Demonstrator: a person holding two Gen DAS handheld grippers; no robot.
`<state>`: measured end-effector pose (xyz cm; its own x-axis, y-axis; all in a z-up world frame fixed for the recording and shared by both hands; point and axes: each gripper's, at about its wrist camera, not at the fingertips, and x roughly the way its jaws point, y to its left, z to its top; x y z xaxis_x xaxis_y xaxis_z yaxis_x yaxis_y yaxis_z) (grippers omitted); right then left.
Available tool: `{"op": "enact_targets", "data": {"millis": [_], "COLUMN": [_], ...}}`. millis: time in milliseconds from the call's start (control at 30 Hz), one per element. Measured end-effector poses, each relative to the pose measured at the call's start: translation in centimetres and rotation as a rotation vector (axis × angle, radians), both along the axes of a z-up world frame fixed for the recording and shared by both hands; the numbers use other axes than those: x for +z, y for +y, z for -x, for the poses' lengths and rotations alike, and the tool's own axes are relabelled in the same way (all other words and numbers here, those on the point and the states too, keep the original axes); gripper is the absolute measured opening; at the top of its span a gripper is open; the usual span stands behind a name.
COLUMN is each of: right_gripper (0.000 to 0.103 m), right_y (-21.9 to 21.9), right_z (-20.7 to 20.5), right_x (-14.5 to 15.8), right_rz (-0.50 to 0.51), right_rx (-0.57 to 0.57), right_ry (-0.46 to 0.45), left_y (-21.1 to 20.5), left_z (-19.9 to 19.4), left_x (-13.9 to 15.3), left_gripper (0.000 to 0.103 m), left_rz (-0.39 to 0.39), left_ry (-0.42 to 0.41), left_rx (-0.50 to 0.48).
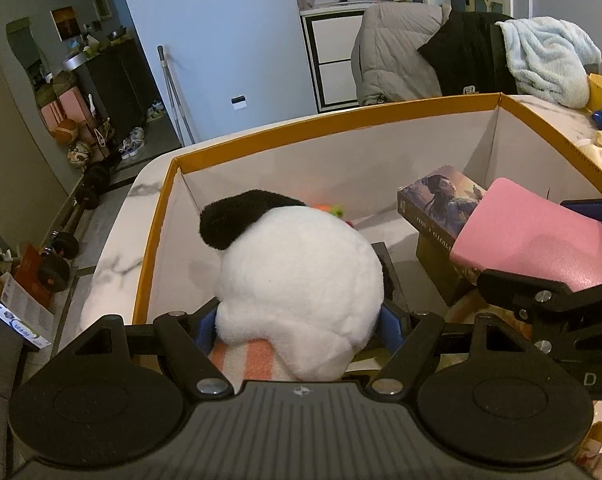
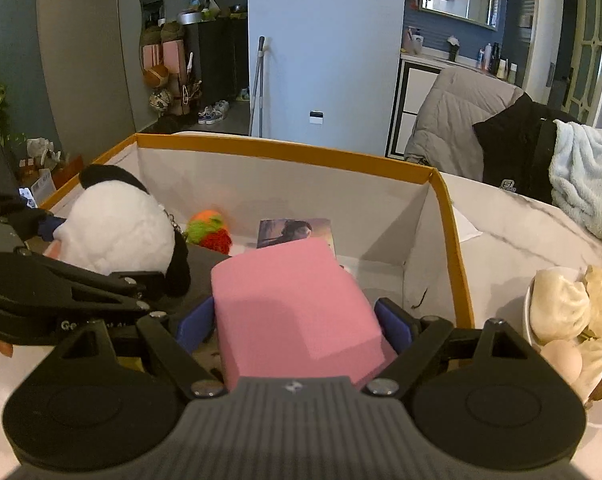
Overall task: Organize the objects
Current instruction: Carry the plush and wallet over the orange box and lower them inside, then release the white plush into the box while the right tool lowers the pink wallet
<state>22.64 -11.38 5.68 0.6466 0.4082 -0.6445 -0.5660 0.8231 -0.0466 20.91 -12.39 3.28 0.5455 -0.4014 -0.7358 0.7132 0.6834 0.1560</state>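
Note:
My left gripper [image 1: 297, 320] is shut on a white and black plush panda [image 1: 297, 280] and holds it over the near left part of an orange-rimmed cardboard box [image 1: 341, 118]. My right gripper [image 2: 297, 320] is shut on a pink foam block [image 2: 293, 308] and holds it over the same box [image 2: 285, 150]. The panda [image 2: 117, 228] and the left gripper show at the left of the right wrist view. A book with a blue-faced figure on its cover [image 1: 441, 196] leans inside the box, also seen in the right wrist view [image 2: 295, 230]. A small orange, green and red plush [image 2: 211, 230] lies inside the box.
The box stands on a white marble table [image 2: 513, 216]. A white bowl of dumplings and an egg [image 2: 569, 320] sits to the right of the box. Jackets and a light blue towel [image 2: 585, 176] hang on chairs behind the table.

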Motion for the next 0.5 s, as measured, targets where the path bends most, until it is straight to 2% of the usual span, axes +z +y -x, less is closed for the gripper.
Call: {"op": "enact_targets", "data": {"millis": [333,500], "right_gripper": [0.088,0.089], "right_y": [0.13,0.16], "right_z": [-0.36,-0.49], "right_x": [-0.13,-0.07], "right_rz": [0.027,0.031], "right_rx": [0.003,0.006], "right_ry": [0.002,0.004], "left_y": [-0.5,-0.29], "left_z": [-0.08,-0.08], "left_x": [-0.17,-0.15], "left_gripper": [0.09,0.092], "left_rz": [-0.048,-0.042], "left_ry": [0.018,0.025], "left_rx": [-0.024,-0.029]}}
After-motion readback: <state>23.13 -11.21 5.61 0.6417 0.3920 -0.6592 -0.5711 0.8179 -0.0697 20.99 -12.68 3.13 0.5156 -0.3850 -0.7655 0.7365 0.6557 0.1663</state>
